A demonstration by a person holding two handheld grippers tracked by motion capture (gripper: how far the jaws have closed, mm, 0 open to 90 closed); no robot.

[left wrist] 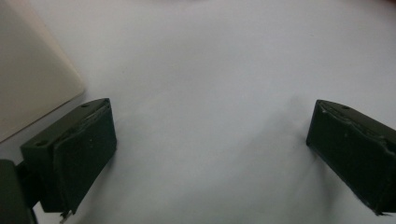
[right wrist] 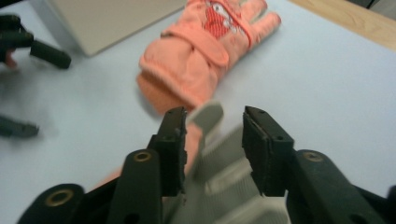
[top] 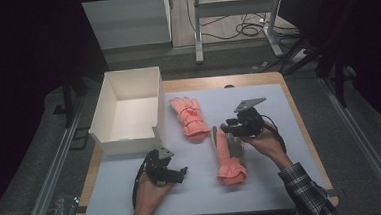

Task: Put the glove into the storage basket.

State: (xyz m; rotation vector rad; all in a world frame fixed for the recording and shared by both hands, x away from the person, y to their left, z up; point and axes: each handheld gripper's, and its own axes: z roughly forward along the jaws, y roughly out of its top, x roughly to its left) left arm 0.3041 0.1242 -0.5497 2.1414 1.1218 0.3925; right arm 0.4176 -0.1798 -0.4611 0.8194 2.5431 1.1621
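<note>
Orange glove lying palm-up directly beneath right gripper, cuff trailing toward six o'clock. Jaws standing released, straddling grey fingertips without pressing.

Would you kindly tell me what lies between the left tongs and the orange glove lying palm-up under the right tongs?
Nothing: in the high view, bare pale blue table mat separates the left tongs from the palm-up orange fabric glove.
</note>
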